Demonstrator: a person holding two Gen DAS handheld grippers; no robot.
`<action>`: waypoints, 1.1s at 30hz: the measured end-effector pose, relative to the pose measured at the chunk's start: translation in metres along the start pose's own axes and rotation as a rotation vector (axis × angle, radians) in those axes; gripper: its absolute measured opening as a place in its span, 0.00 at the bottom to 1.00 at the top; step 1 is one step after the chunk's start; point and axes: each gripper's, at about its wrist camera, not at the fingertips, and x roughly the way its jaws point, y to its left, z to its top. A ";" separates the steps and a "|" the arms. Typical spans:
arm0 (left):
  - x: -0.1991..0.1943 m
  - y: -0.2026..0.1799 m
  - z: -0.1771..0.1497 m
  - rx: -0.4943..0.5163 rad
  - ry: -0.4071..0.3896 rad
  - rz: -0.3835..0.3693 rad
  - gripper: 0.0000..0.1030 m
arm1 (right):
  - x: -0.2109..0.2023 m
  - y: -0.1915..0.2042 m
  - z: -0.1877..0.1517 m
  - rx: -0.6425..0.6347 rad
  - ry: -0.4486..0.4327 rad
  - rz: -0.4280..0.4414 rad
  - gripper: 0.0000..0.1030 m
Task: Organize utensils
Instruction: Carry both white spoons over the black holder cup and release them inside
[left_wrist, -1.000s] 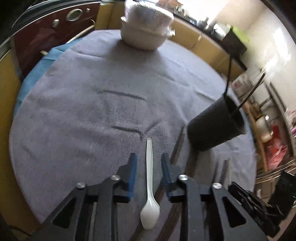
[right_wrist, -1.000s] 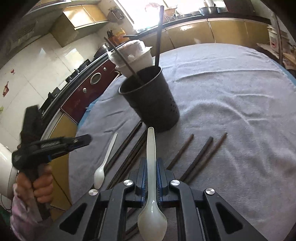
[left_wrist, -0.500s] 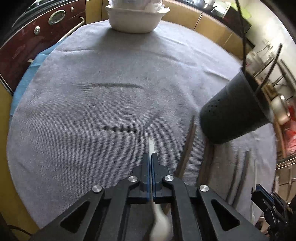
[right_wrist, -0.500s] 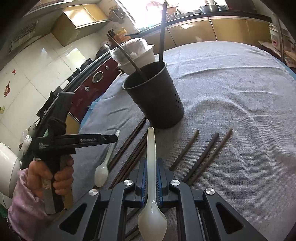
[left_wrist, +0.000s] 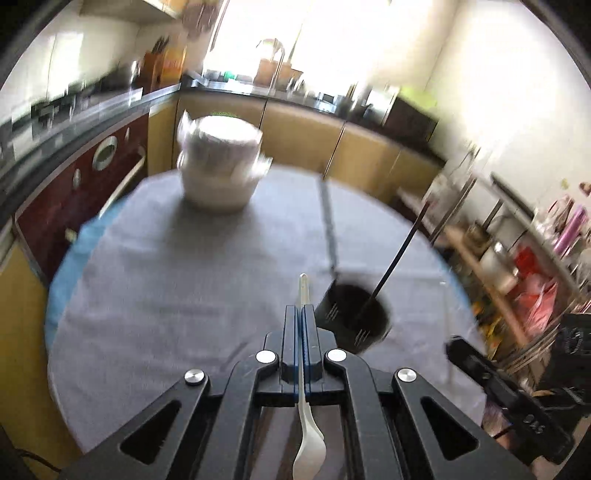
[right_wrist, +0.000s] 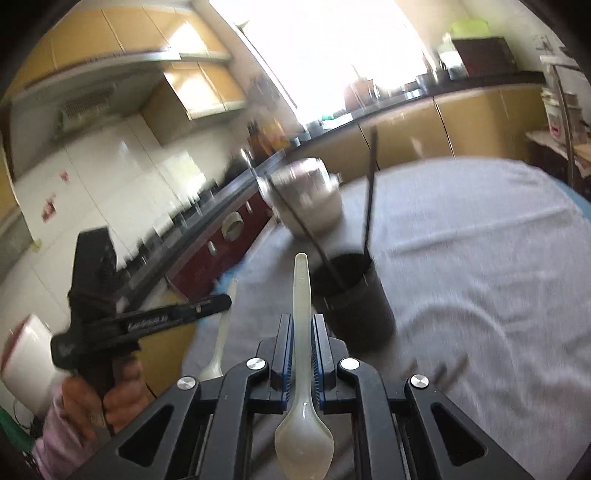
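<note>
My left gripper (left_wrist: 300, 308) is shut on a white plastic spoon (left_wrist: 307, 439), handle pointing forward, bowl hanging below the jaws. It hangs above the grey-clothed round table (left_wrist: 184, 280), left of the black utensil holder (left_wrist: 356, 315) with two dark chopsticks in it. My right gripper (right_wrist: 302, 317) is shut on a second white spoon (right_wrist: 303, 369), bowl toward the camera, handle tip near the holder (right_wrist: 352, 299). The left gripper (right_wrist: 218, 302) also shows in the right wrist view with its spoon (right_wrist: 221, 339), gripped by a hand (right_wrist: 107, 395). A few dark chopsticks (right_wrist: 443, 369) lie blurred on the cloth.
A white wrapped stack of bowls (left_wrist: 219, 168) stands at the table's far side. Kitchen counters and cabinets (left_wrist: 369, 147) ring the table; a cluttered shelf rack (left_wrist: 517, 266) stands to the right. The other gripper's black body (left_wrist: 506, 398) shows at lower right.
The left gripper shut on the spoon that lay on the cloth and lifted it. Both grippers rose and tilted up, so the kitchen behind came into view. The right grip stayed the same.
</note>
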 end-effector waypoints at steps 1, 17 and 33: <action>0.000 -0.006 0.009 0.000 -0.021 -0.006 0.02 | 0.001 0.002 0.008 0.002 -0.020 0.009 0.10; 0.065 -0.024 0.063 -0.050 -0.191 -0.034 0.02 | 0.085 -0.021 0.065 0.053 -0.193 0.001 0.10; 0.084 -0.023 0.036 -0.014 -0.247 -0.055 0.02 | 0.098 -0.028 0.042 -0.041 -0.203 -0.094 0.10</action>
